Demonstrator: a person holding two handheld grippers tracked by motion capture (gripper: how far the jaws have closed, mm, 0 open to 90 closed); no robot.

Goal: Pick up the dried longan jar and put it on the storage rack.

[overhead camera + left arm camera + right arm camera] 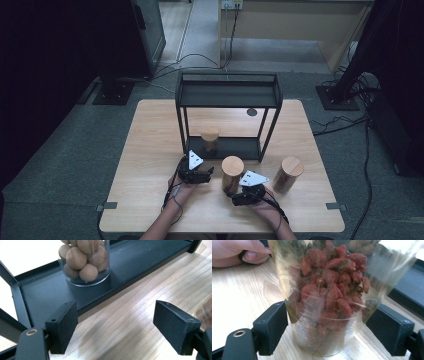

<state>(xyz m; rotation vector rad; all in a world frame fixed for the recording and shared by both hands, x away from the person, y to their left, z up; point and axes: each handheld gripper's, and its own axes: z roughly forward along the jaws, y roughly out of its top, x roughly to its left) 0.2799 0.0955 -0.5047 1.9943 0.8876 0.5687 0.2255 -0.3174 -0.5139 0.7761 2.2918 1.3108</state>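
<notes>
Right gripper [325,332] on red-berry jar [324,297]; left gripper [115,327] empty.
Jar stands on table [150,150] before rack [227,92], jaws pinching its base; left jaws spread over bare wood, near walnut jar [83,261] on rack's bottom shelf.

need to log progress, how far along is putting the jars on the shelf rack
Done: one jar of round brown nuts already stands on the rack's bottom shelf. In hand: the right gripper has its jaws around the jar of red dried berries, still on the table. The left gripper is open and empty. Left: this jar and a third jar further right.
</notes>
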